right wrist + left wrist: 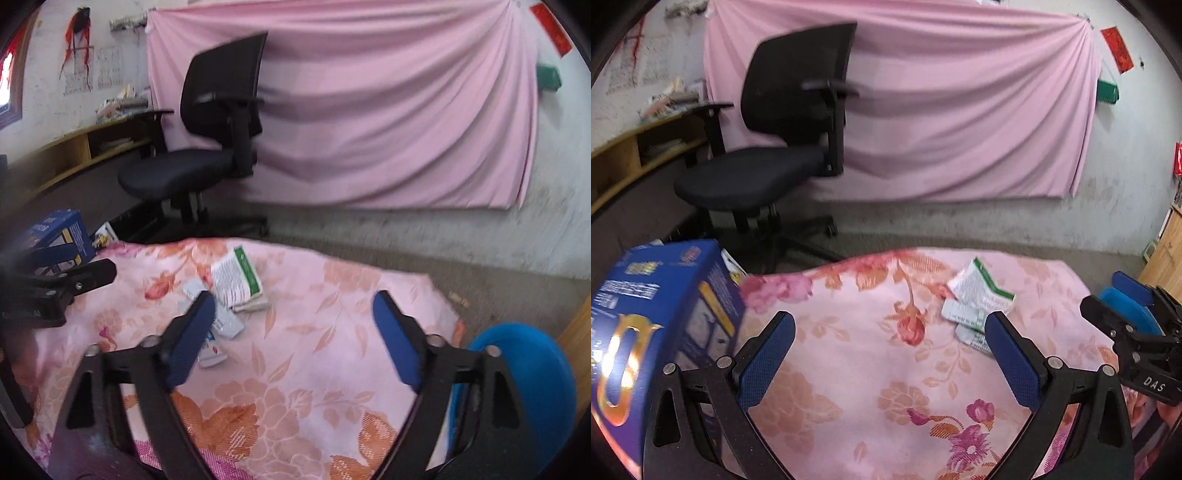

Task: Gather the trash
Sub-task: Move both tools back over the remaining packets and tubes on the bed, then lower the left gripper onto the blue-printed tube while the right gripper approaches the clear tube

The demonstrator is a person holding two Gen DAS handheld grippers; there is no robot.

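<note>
Trash packets lying on the floral cloth, both grippers spread above them

Trash is sitting in a small loose pile: a white paper packet point(236, 277) with a green stripe along one edge and dense printed text, and under it a couple of flatter white wrappers point(218, 332), one showing a bit of blue print. All are creased and lying flat.

In the right wrist view the right gripper point(293, 328) is hovering with its blue-padded fingers spread wide and nothing between them; the pile is lying at about 10 o'clock from it, and the left finger is overlapping the lower wrappers in the picture. Whether it is touching them I cannot tell.

In the left wrist view the left gripper point(890, 347) is likewise gaping and empty, with the packet at about 1 o'clock, just beyond the right finger's tip.

The pink floral cloth point(879, 387) is covering the surface beneath. A blue printed box point(650, 325) is standing at 9 o'clock of the left gripper. A blue round bin point(532, 373) is sitting at 4 o'clock of the right gripper. A black office chair point(207, 140) is standing beyond, before a pink draped sheet point(388, 110).
</note>
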